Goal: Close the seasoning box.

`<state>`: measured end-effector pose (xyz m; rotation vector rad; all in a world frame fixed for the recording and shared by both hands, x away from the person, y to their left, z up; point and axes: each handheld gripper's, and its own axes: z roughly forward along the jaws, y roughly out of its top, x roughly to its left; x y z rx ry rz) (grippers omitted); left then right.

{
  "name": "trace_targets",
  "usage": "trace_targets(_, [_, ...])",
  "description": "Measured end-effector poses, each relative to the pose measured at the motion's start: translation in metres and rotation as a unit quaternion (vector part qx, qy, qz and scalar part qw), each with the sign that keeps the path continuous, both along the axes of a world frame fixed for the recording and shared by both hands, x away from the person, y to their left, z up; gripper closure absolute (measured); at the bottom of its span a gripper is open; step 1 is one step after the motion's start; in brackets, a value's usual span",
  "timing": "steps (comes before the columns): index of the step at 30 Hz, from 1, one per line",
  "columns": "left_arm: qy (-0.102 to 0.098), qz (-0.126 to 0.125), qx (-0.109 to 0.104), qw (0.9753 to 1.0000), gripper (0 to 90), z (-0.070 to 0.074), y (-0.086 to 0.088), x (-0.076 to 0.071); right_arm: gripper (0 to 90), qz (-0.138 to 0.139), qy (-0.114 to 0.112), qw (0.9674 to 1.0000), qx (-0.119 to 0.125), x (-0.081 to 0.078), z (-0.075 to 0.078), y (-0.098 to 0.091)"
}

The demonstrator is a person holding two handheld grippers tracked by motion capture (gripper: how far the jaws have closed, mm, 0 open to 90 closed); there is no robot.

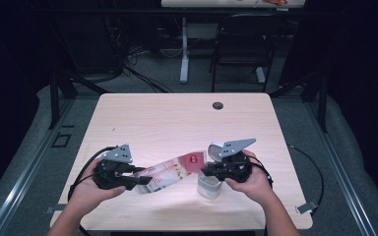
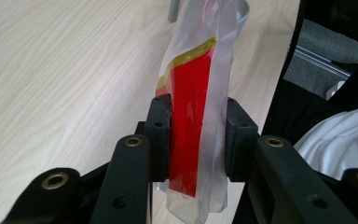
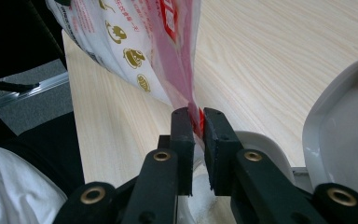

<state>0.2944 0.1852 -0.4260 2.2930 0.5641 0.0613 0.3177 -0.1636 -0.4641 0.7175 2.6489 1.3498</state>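
- Dark room; light wood tabletop (image 1: pixel 177 118) with a round cable hole (image 1: pixel 218 105) near its far edge, black chair (image 1: pixel 241 44) and a white table leg (image 1: pixel 184 49) on the floor beyond it.
- Landmark: plastic bag (image 1: pixel 172 172), clear with red and white print, held stretched in the air over the near half of the tabletop, tilted, its right end higher.
- Left tongs (image 1: pixel 140 180) at the bag's left end, in the person's left hand (image 1: pixel 91 189). Left gripper view: jaws closed on the bag (image 2: pixel 196 121), a red panel with a yellow edge pinched between the two pads.
- Right tongs (image 1: pixel 207 169) at the bag's right end, in the right hand (image 1: pixel 251 182). Right gripper view: jaws clamped on the thin edge of the bag (image 3: pixel 140 51), with its small printed icons and pink area above the jaws.
- White cup (image 1: pixel 209 187) stands on the tabletop just below the bag's right end, under the right tongs.
- White lid or tray (image 3: pixel 345 130) to the right of the bag edge in the right gripper view; cannot tell whether it touches the bag.
- Black cables (image 1: pixel 86 167) trail from the left tongs toward the near table edge, left of the bag.
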Motion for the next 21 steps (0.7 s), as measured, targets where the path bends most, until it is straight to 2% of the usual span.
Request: trace_targets(21, [-0.005, -0.006, 0.02, 0.9998, 69.7, 0.016, -0.007, 0.006, 83.5, 0.002, 0.009, 1.0, 0.002, 0.002, -0.004, -0.001])
